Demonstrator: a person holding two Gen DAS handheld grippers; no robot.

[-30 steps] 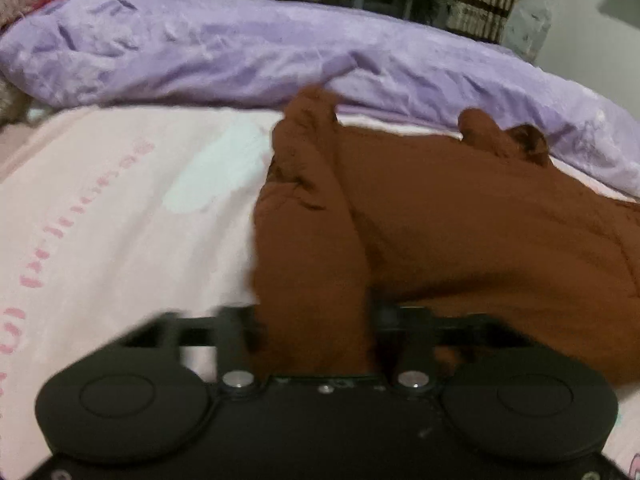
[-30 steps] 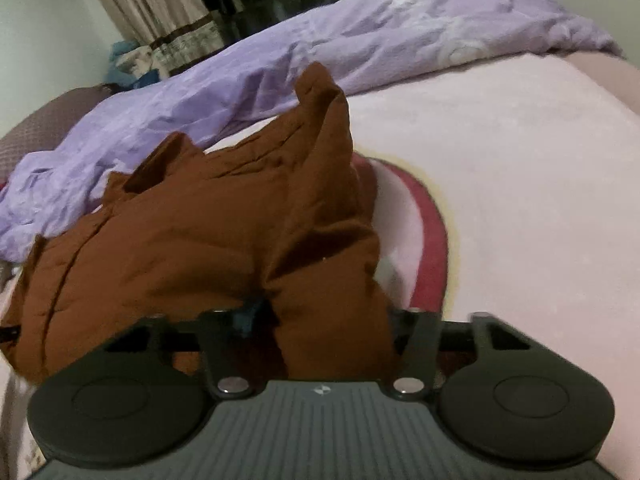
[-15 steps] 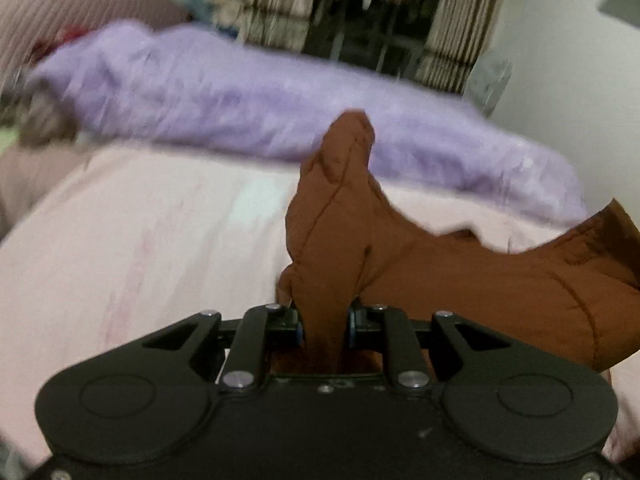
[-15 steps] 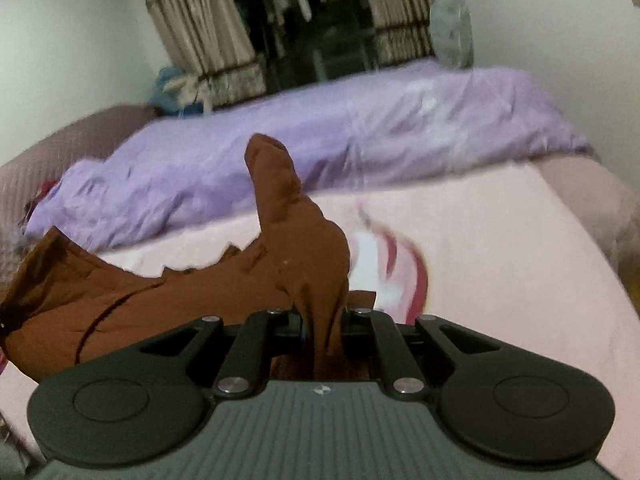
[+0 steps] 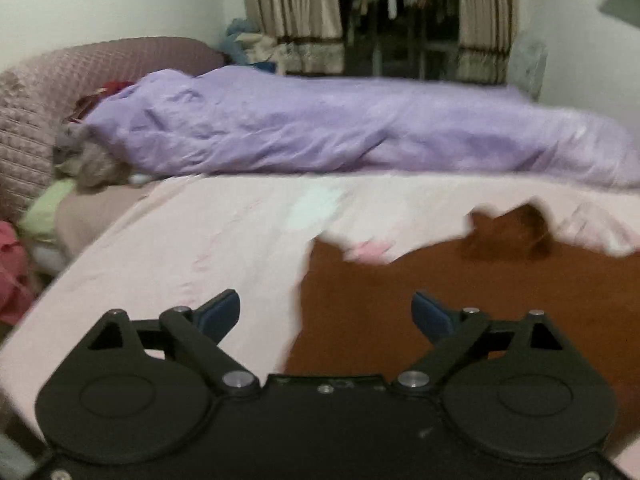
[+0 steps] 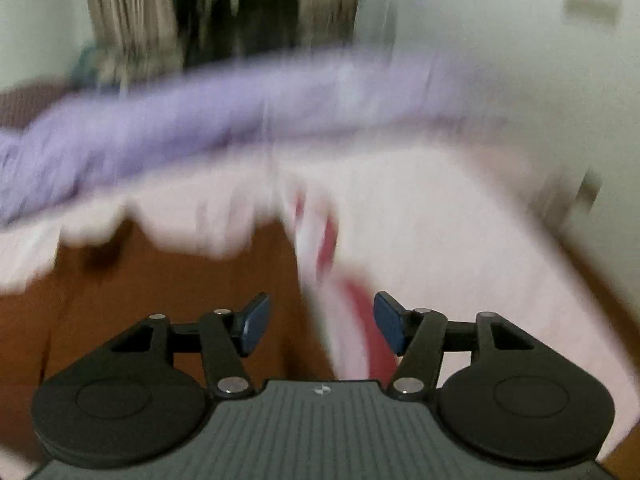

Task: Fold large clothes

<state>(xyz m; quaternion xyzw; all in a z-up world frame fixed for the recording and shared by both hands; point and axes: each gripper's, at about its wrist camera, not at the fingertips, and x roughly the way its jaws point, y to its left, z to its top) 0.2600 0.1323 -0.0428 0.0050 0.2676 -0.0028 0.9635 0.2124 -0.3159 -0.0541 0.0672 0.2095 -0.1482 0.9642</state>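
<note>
A large brown garment (image 5: pixel 460 292) lies spread on the pink bed sheet (image 5: pixel 208 240). In the left wrist view it fills the lower right, and my left gripper (image 5: pixel 326 314) is open and empty above its left edge. In the blurred right wrist view the garment (image 6: pixel 160 292) lies at lower left, and my right gripper (image 6: pixel 320 326) is open and empty above its right edge.
A rumpled purple duvet (image 5: pixel 340 128) lies across the far side of the bed. A quilted mauve headboard (image 5: pixel 60 80) and pillows are at the left. Curtains (image 5: pixel 296 12) and hanging clothes are behind. The sheet has a red print (image 6: pixel 360 320) under the right gripper.
Both grippers were shut on raised folds of the brown garment; now both are open and the garment lies flat on the bed. The right view is blurred by motion.
</note>
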